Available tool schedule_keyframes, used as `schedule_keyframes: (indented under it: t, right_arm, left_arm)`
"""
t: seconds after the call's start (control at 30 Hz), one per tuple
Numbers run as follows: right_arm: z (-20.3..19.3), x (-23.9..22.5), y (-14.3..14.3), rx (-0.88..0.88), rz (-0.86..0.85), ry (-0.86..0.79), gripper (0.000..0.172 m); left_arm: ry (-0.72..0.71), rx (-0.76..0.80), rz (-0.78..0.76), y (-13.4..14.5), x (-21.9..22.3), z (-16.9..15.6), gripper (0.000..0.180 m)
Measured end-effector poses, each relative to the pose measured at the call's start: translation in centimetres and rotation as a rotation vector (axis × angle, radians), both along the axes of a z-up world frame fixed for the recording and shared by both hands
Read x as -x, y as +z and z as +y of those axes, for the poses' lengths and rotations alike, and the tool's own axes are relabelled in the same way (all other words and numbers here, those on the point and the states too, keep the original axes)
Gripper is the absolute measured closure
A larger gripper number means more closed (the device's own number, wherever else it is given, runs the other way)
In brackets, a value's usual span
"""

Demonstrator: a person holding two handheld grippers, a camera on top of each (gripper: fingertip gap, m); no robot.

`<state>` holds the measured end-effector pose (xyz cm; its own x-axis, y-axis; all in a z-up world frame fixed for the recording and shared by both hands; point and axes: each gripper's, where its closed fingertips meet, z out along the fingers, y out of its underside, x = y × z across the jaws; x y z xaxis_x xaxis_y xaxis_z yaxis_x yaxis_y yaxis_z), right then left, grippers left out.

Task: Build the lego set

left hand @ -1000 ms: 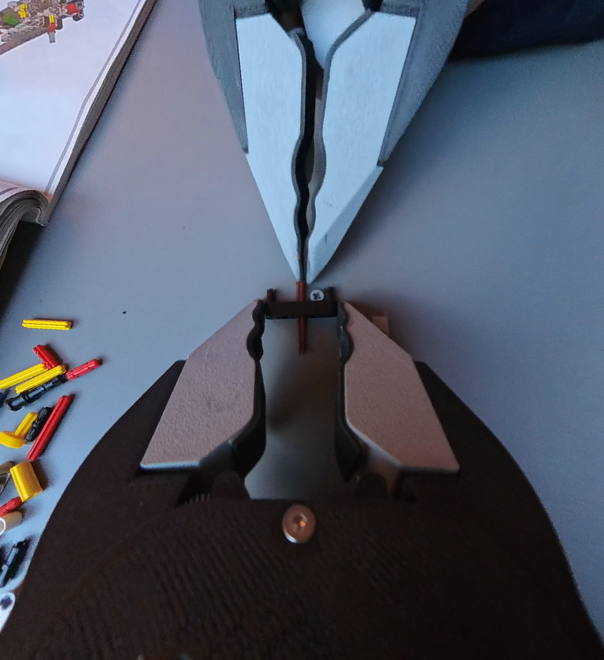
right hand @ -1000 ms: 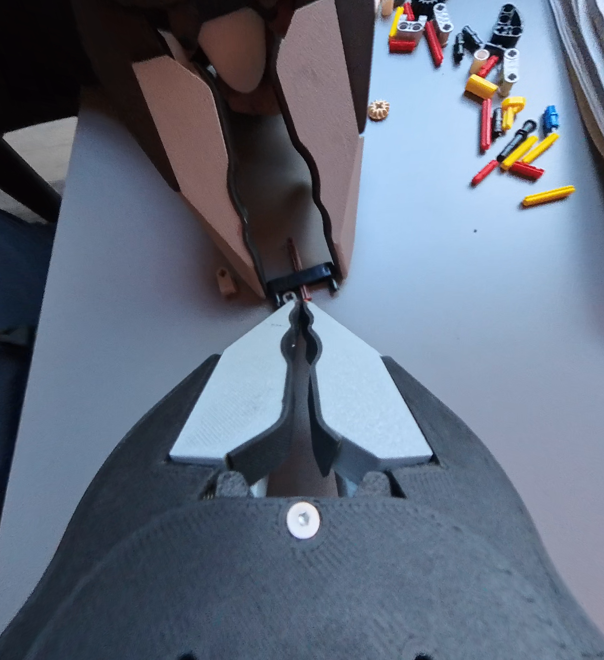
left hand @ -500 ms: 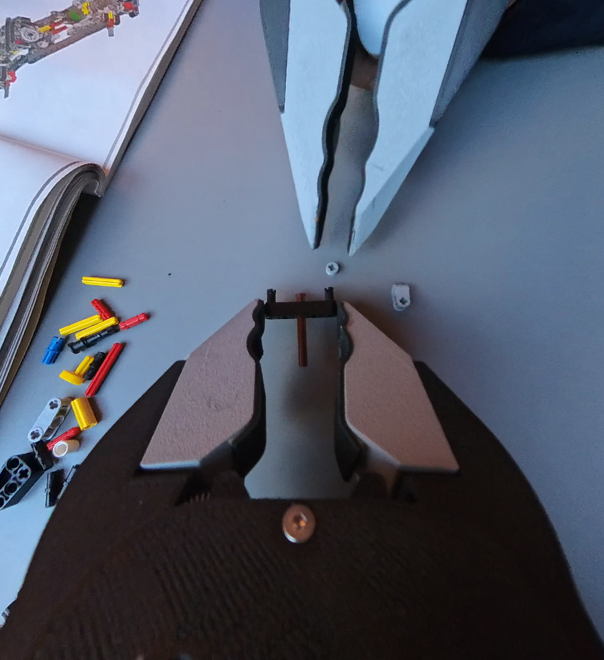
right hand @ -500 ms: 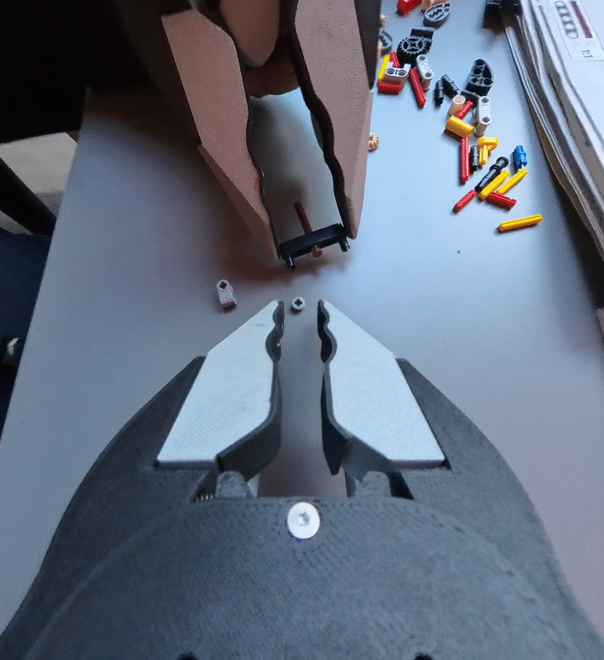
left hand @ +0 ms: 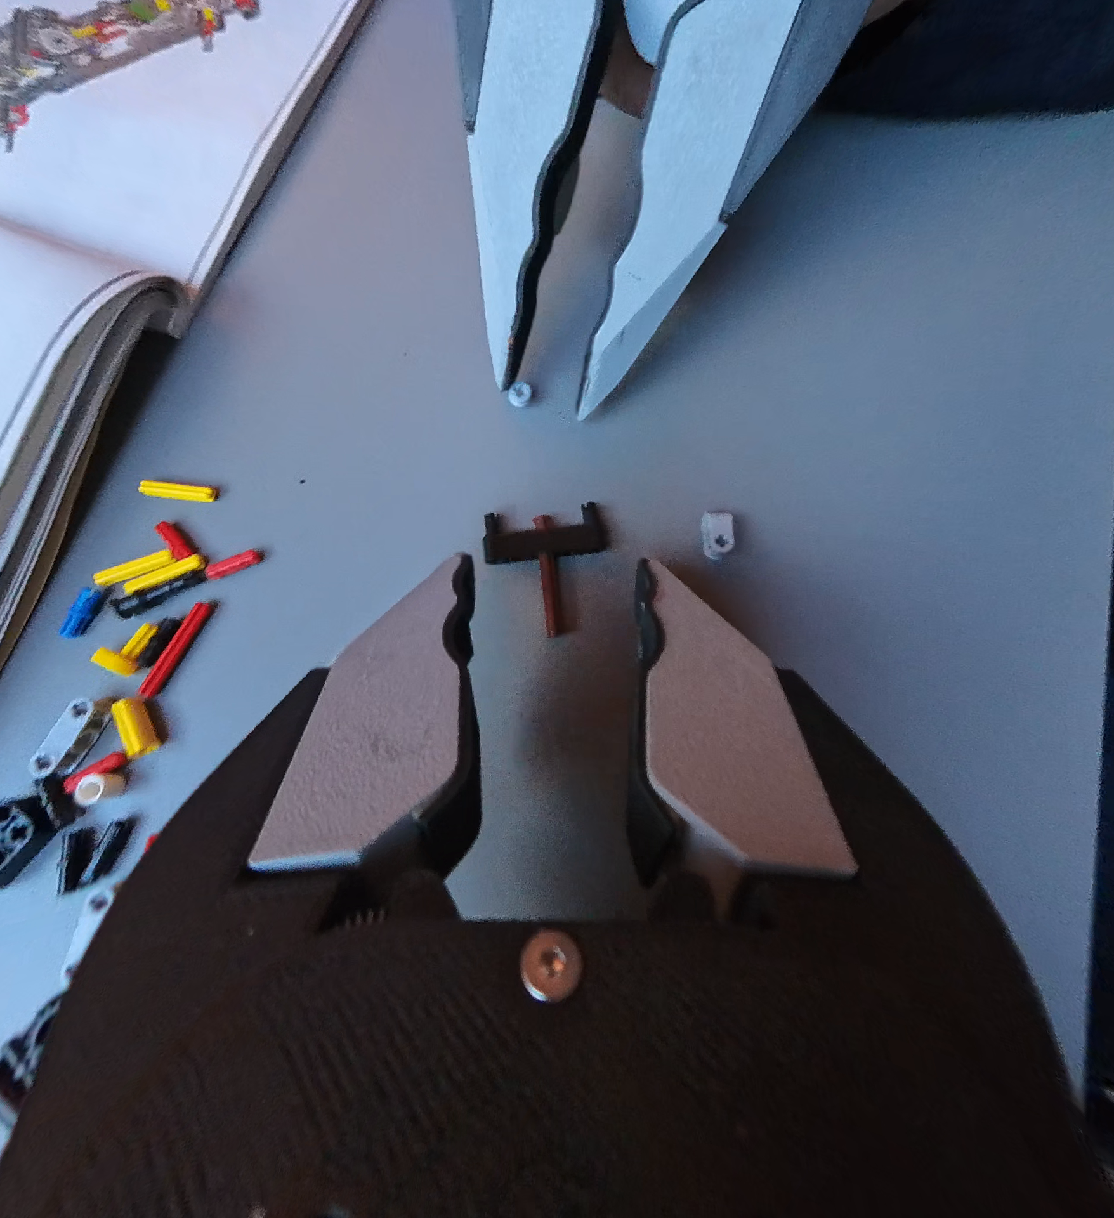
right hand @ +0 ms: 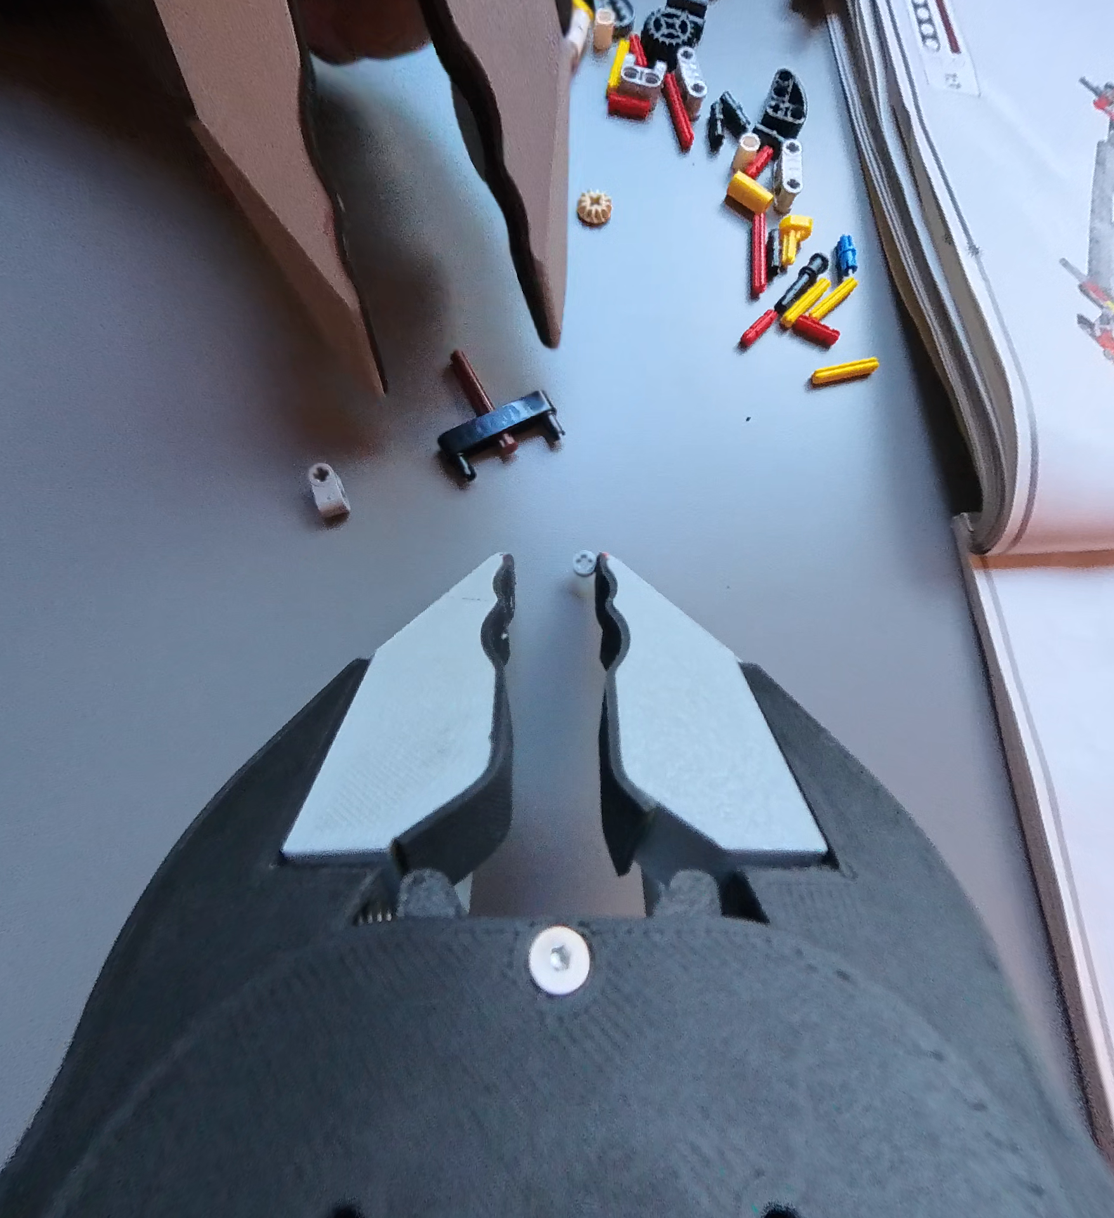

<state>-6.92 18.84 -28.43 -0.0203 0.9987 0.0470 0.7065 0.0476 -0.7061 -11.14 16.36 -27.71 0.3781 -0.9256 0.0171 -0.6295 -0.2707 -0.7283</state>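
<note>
The left gripper (left hand: 554,570) stands wide open and empty over the brown axle (left hand: 549,593) that runs through the black beam (left hand: 544,542) mid-desk (left hand: 871,395). The right gripper (right hand: 553,565), partly open, holds nothing; a small grey bush (right hand: 584,565) touches one fingertip. A nudge could roll the bush away. A second ago the left gripper clamped the beam and the right pinched the axle.

The grey bench (right hand: 146,626) carries a black bracket (right hand: 505,422) with a brown rod (right hand: 475,389) through it, two small white pieces, scattered coloured pegs (right hand: 798,290) and an open booklet (right hand: 1068,329).
</note>
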Motion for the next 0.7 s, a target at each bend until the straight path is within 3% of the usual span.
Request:
schedule_keyframes:
  t: [0.2,0.3,0.53,0.7]
  right_arm:
    - [-0.7,0.7,0.8,-0.014,0.029,0.038,0.143]
    - [-0.7,0.8,0.0,-0.032,-0.021,0.041,0.142]
    - [-0.9,0.0,-0.6,0.056,-0.029,0.017,0.137]
    - [-1.0,-0.3,-0.3,0.072,-0.001,0.013,0.132]
  left_arm:
    - [0.011,-0.015,0.001,1.7,0.4,-2.6,0.134]
    - [-0.024,-0.015,0.041,1.0,-0.9,-4.1,0.137]
    - [-0.062,0.012,0.087,-1.2,-3.0,-4.3,0.151]
    - [-0.057,0.016,0.047,-1.2,-3.5,-4.2,0.174]
